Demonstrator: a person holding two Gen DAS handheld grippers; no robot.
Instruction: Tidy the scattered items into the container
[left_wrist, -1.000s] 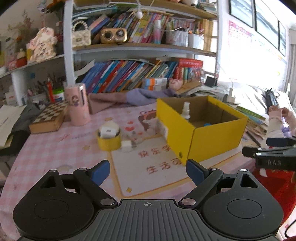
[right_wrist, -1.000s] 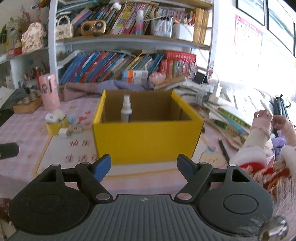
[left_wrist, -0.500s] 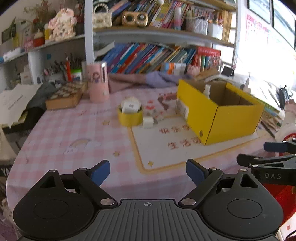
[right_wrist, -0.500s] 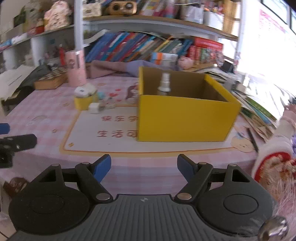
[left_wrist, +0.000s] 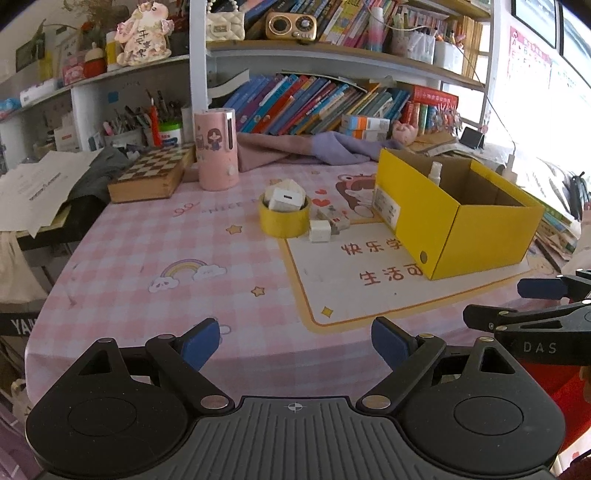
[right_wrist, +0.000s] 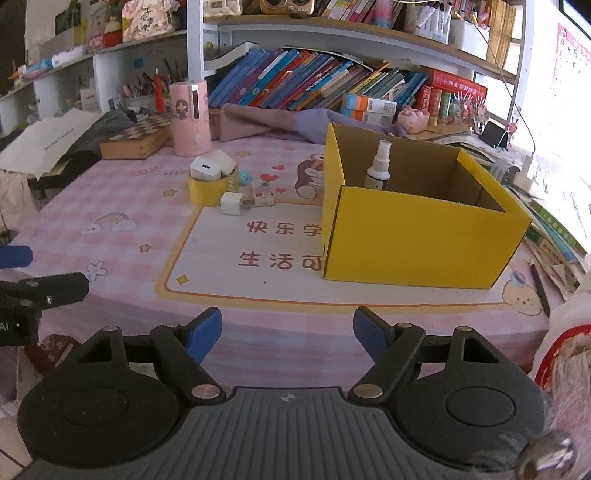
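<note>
The yellow cardboard box (right_wrist: 424, 240) stands open on the pink checked bench (left_wrist: 155, 258), its near corner resting on the white mat (right_wrist: 258, 254) printed with red characters. Nearest each camera is its own tool: the left tool (left_wrist: 295, 341) hangs over the front edge of the bench with its blue-tipped fingers (left_wrist: 201, 341) spread wide and nothing between them, and the right tool (right_wrist: 288, 332) does likewise, fingers (right_wrist: 205, 332) apart and empty, facing the box's long side. Each tool shows at the edge of the other's view, level with the bench's front edge.

Inside the box, a small white spray bottle (right_wrist: 379, 166) stands upright against the far wall. Left of the box, well apart from both tools, sit the scattered items: a roll of yellow tape (left_wrist: 283, 218) lying flat with a white charger (left_wrist: 284, 198) resting in its hole, a smaller white charger cube (left_wrist: 320, 230) just in front of the roll, and a small white packet (right_wrist: 263, 195) beside that cube. A little blue object (right_wrist: 243, 176) peeks from behind the roll; what it is cannot be told.

Farther back are a pink cylindrical holder (left_wrist: 216, 149), a wooden chessboard box (left_wrist: 151, 173) and a purple cloth (left_wrist: 295, 149), with rows of books (left_wrist: 314, 107) on the shelf behind.
</note>
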